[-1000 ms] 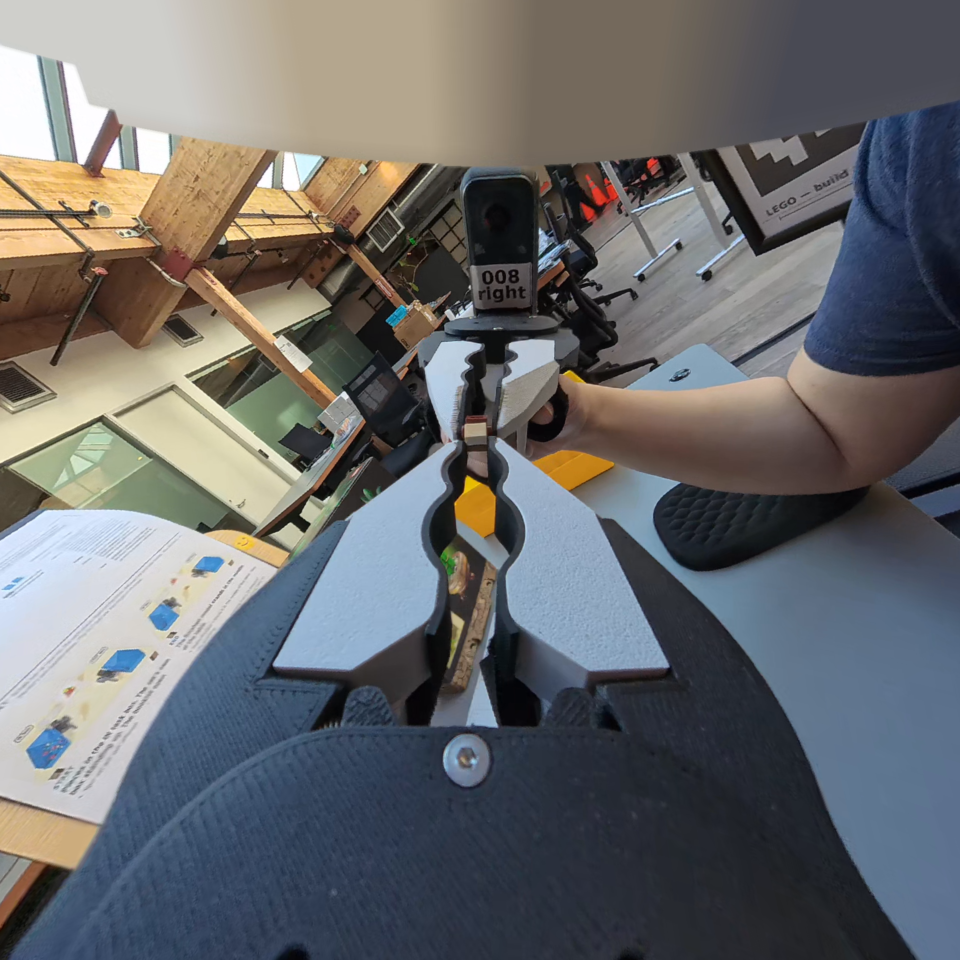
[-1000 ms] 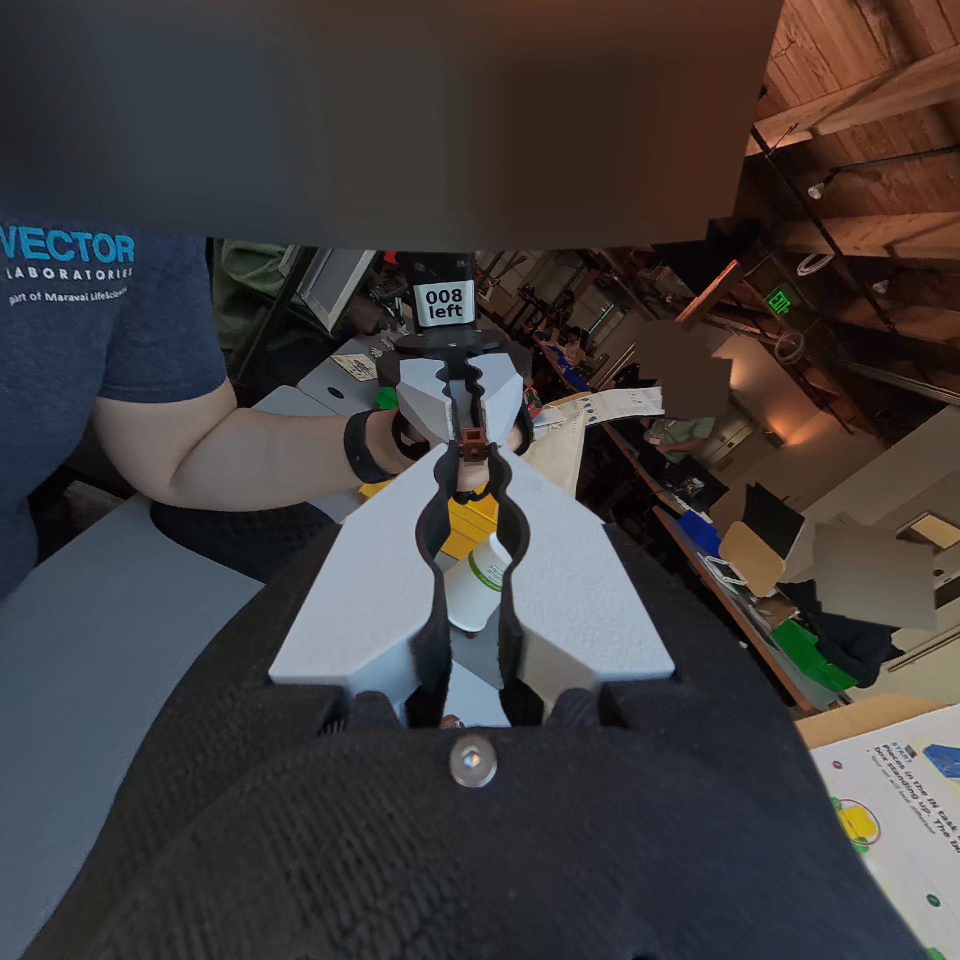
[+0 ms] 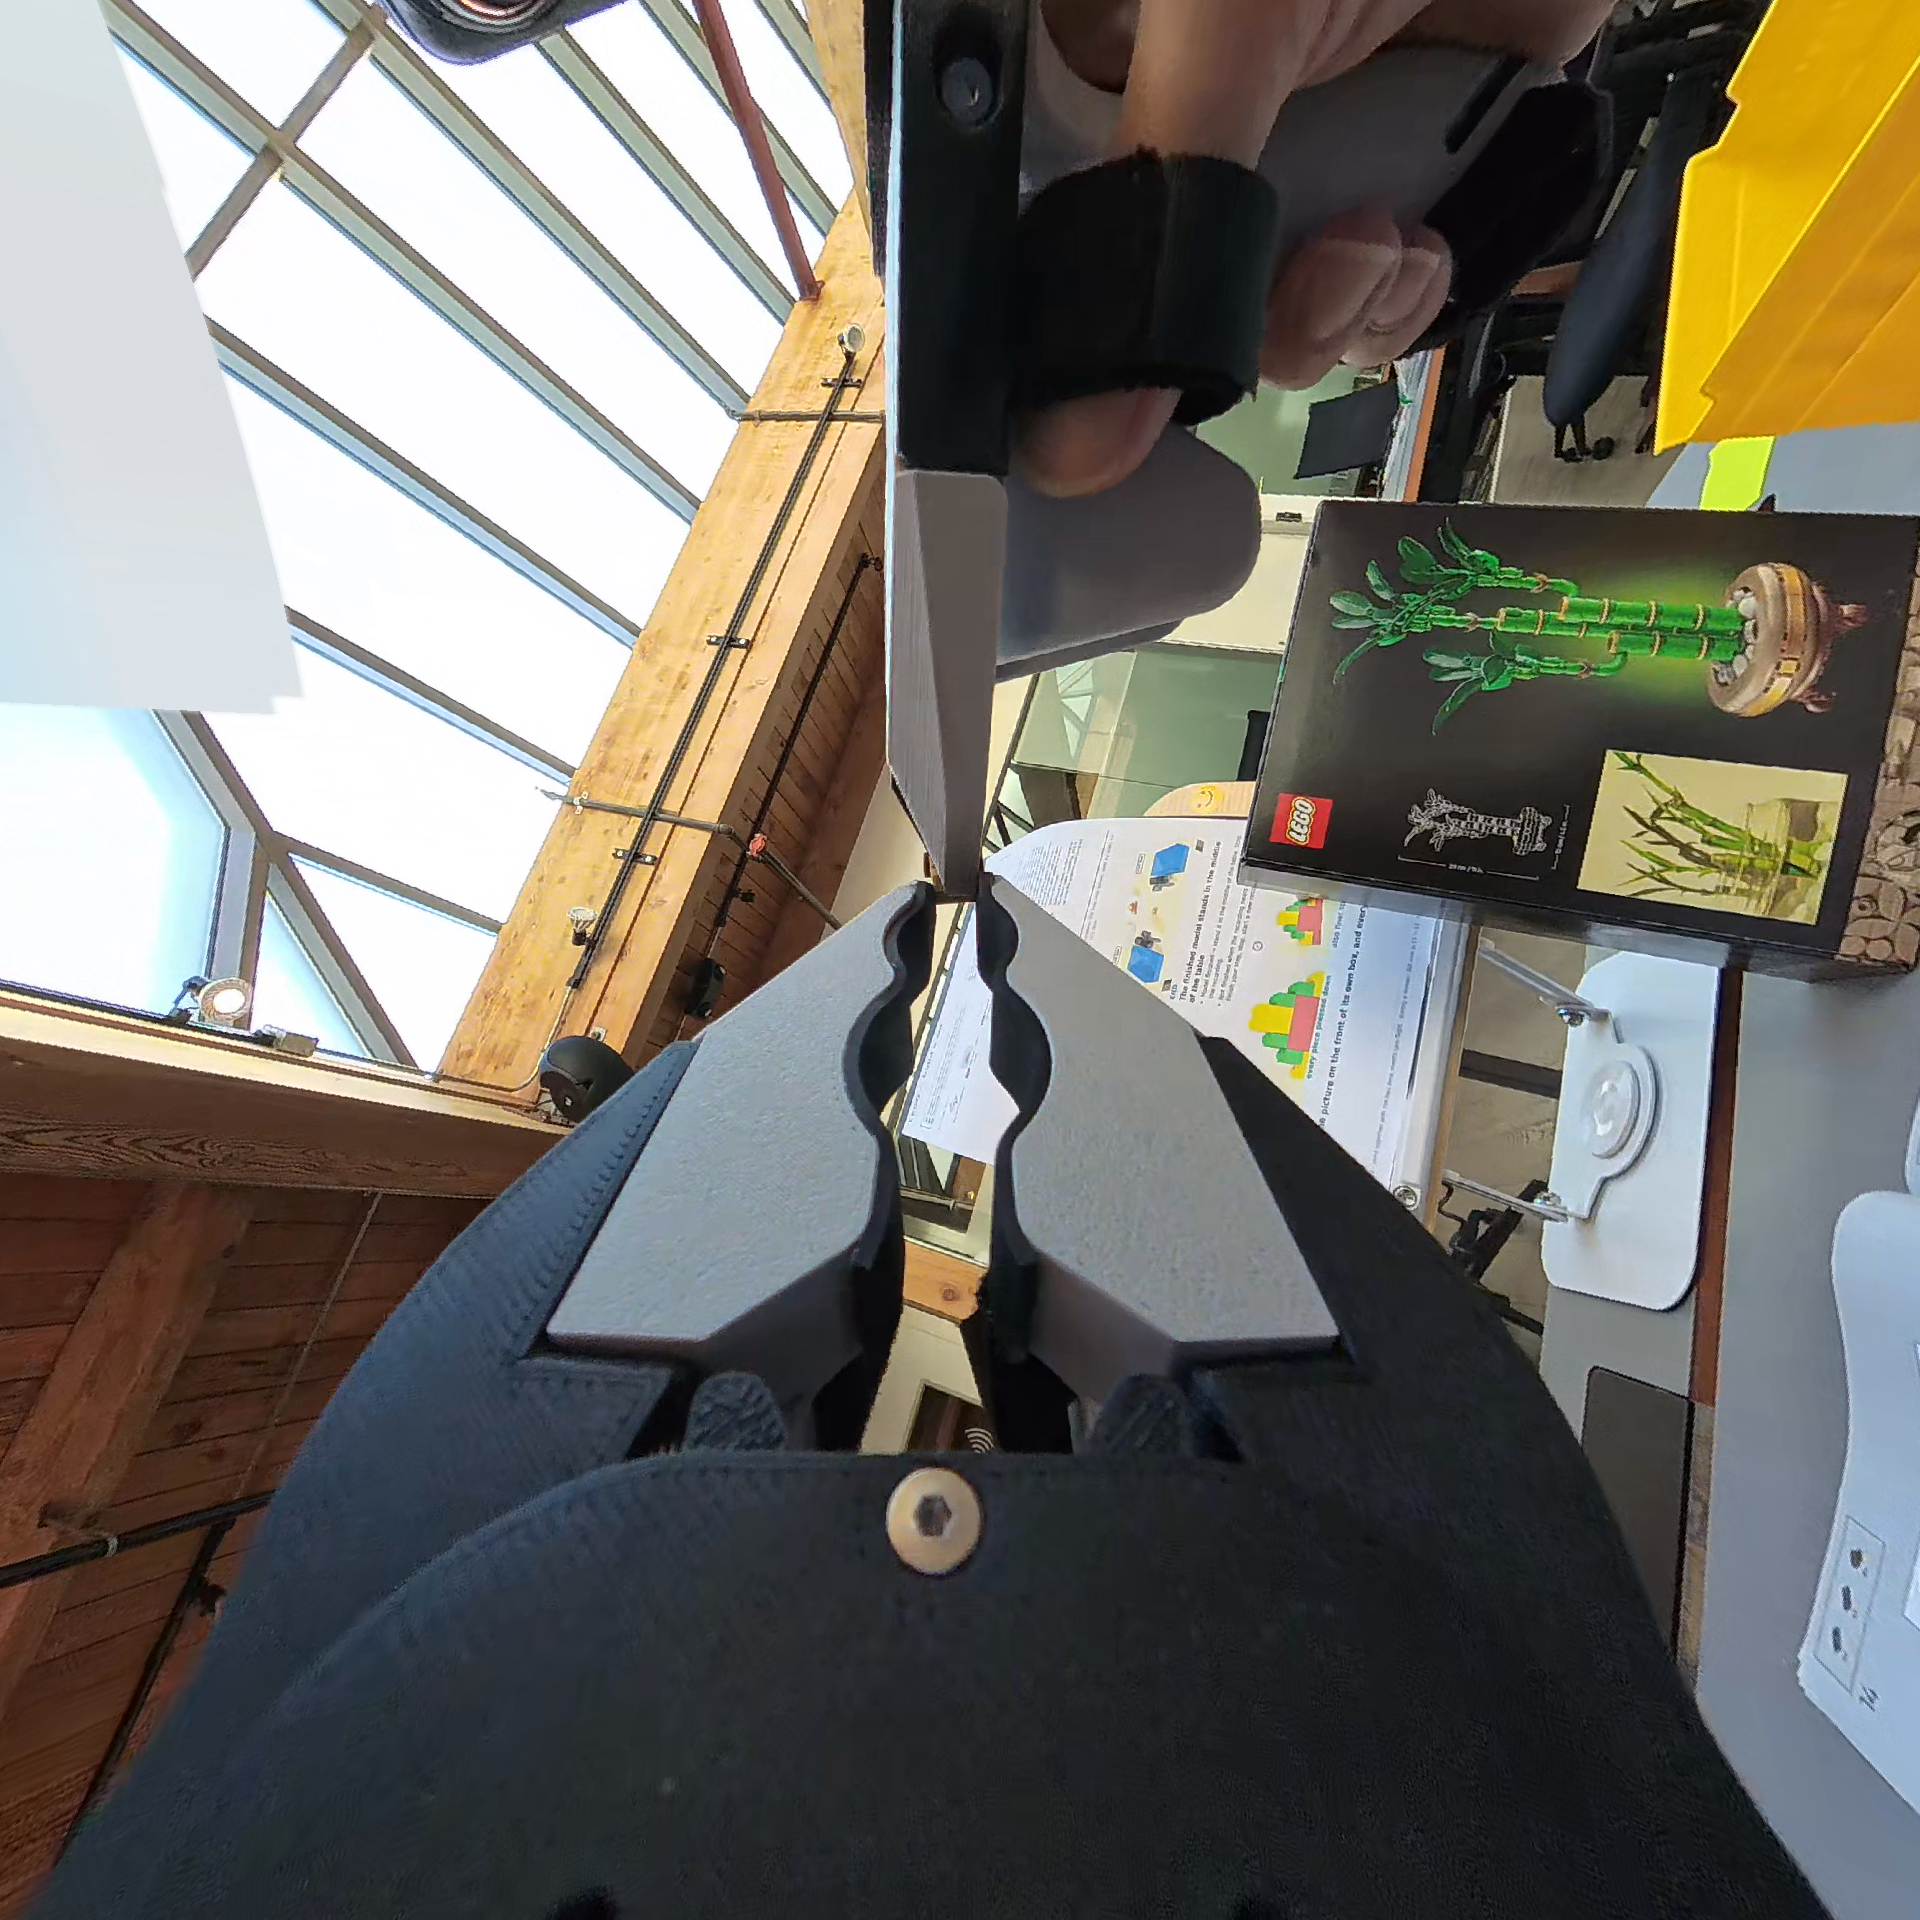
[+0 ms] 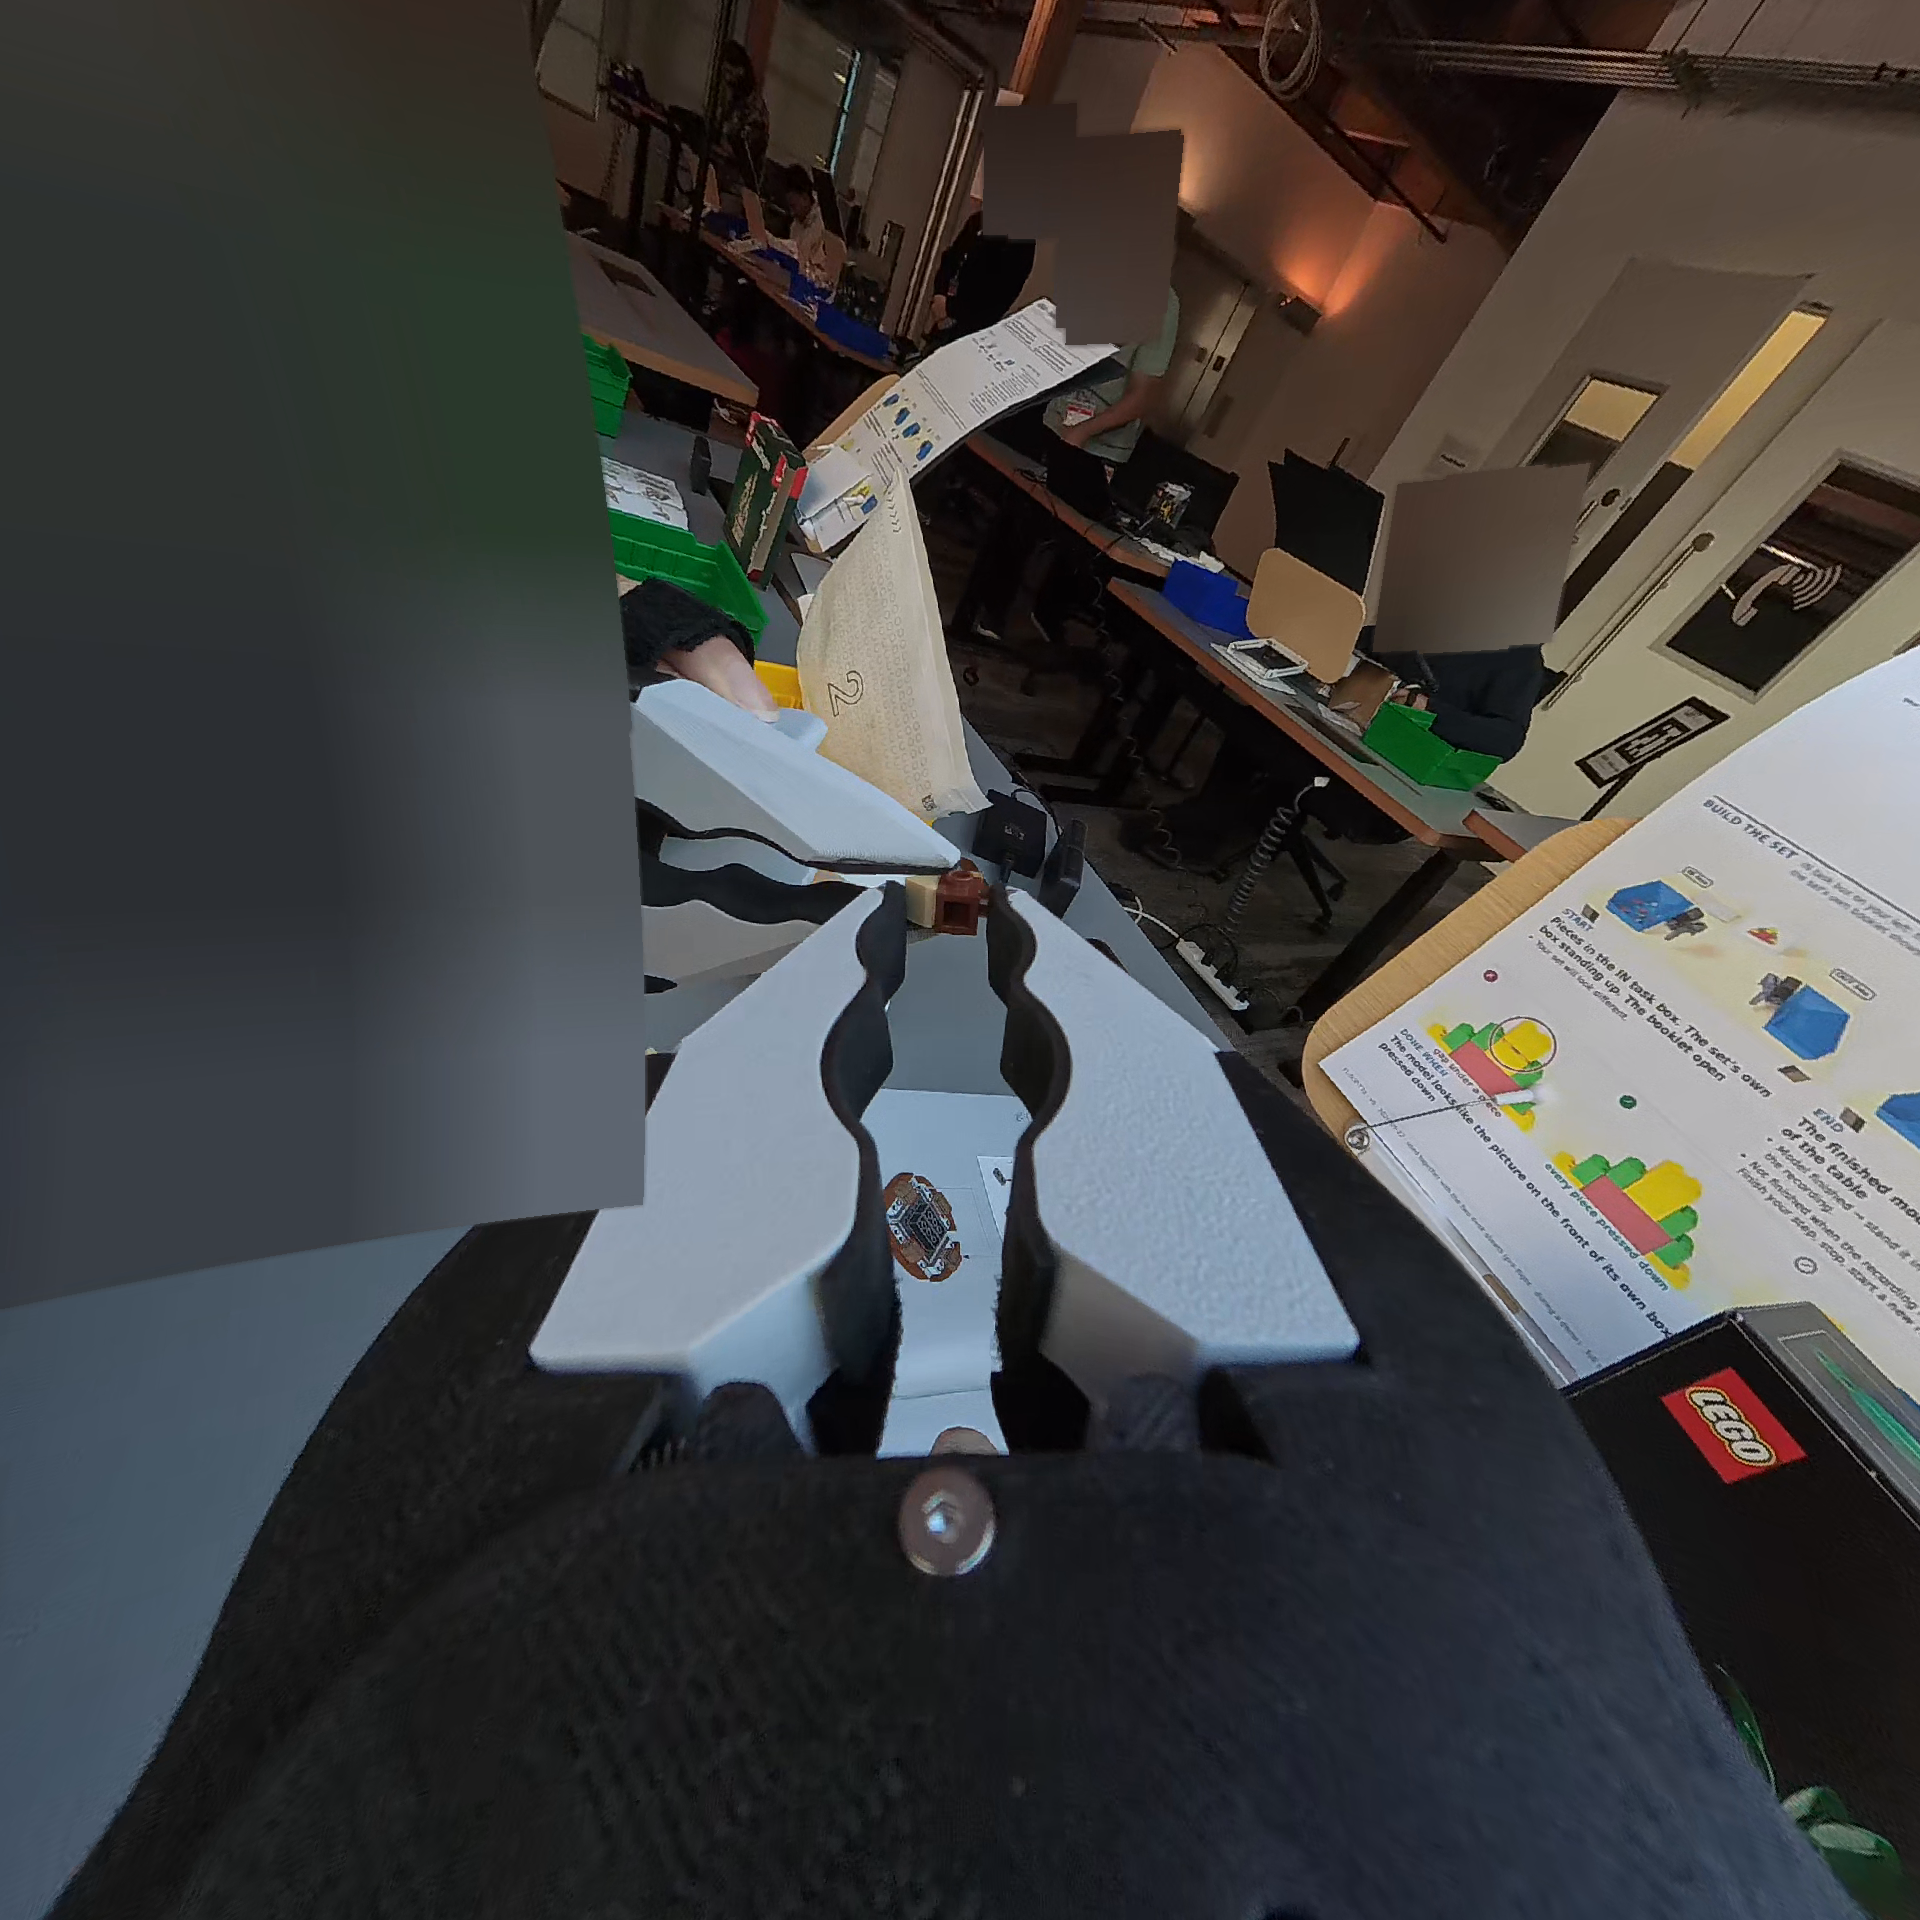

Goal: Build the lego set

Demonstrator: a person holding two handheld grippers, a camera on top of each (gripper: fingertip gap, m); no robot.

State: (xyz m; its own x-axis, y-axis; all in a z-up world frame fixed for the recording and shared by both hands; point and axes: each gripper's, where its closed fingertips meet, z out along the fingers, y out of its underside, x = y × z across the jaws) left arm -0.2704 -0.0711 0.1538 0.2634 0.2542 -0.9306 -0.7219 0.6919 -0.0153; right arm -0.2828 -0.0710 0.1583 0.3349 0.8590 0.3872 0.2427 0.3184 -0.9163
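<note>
Your right claw [image 4: 943, 906] grasps a small reddish-brown square brick [image 4: 958, 902] joined to a tan brick [image 4: 921, 900] at its fingertips. Your left claw [image 3: 956, 902] is nearly clenched; whether it holds anything cannot be told. The black cardboard set box [image 3: 1579, 727] lies on the grey desk [image 3: 1808, 1299].
</note>
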